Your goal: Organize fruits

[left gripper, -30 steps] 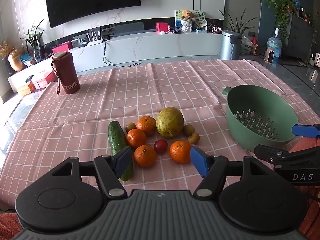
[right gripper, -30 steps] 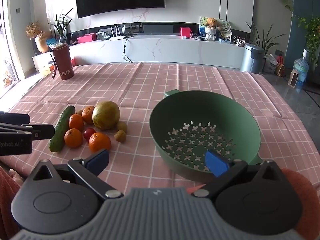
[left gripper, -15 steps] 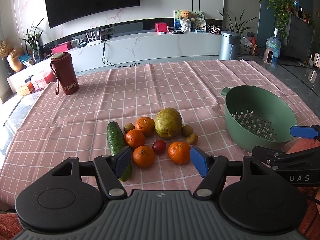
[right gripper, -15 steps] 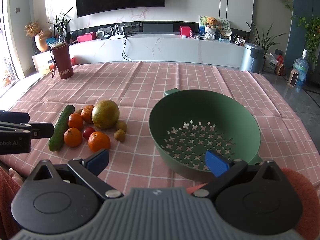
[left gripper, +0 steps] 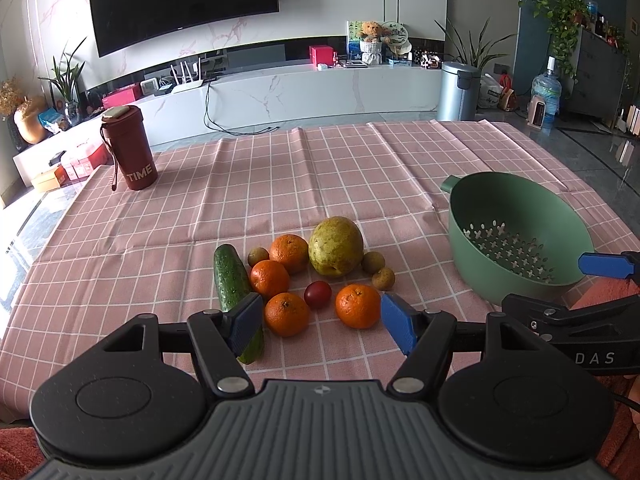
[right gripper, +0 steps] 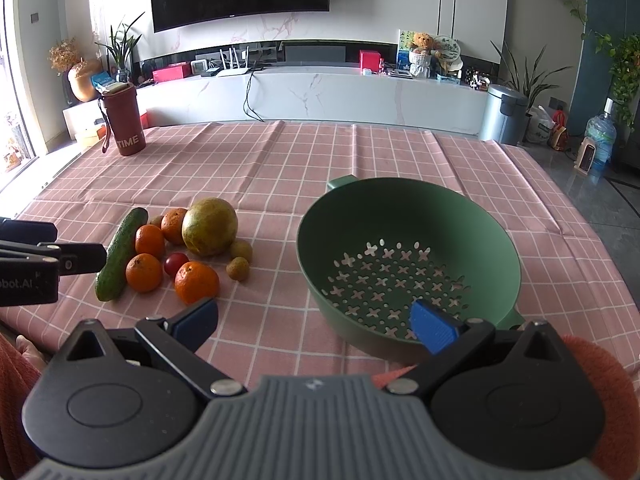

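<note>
Right wrist alone: colander floor

Left wrist cam sits low at the near edge of the tablecloth, facing the far edge, fruit cluster close ahead. Right wrist cam: same edge, further right, same heading, green colander close ahead. Both views share fruit, colander, red tumbler at the far-left corner.
</note>
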Available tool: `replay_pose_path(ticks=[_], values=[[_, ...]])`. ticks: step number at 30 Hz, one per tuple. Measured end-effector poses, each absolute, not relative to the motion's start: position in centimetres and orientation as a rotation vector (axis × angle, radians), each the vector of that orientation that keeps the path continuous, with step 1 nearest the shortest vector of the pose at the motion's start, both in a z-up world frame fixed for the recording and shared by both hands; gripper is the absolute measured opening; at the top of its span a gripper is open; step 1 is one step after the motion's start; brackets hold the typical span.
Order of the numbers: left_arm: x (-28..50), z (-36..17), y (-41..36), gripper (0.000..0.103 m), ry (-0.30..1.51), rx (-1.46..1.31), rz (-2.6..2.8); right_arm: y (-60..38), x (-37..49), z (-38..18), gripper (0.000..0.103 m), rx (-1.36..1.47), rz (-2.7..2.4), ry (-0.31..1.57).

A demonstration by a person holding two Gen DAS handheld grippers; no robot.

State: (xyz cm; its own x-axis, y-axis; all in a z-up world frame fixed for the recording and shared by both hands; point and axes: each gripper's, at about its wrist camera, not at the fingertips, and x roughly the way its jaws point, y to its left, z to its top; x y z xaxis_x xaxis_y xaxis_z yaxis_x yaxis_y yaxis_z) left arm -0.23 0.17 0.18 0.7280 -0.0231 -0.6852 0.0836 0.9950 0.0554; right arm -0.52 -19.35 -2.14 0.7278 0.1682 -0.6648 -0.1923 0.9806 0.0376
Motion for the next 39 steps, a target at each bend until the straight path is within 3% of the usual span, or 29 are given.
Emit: replay_pose_path(ticks=[39], values=[[-0.07, 0.95, 0.52, 0.08, 0.746, 0.051, -0.067, -19.32, -0.47, -1.9, 0.099, -0.021, 0.205, 0.738]])
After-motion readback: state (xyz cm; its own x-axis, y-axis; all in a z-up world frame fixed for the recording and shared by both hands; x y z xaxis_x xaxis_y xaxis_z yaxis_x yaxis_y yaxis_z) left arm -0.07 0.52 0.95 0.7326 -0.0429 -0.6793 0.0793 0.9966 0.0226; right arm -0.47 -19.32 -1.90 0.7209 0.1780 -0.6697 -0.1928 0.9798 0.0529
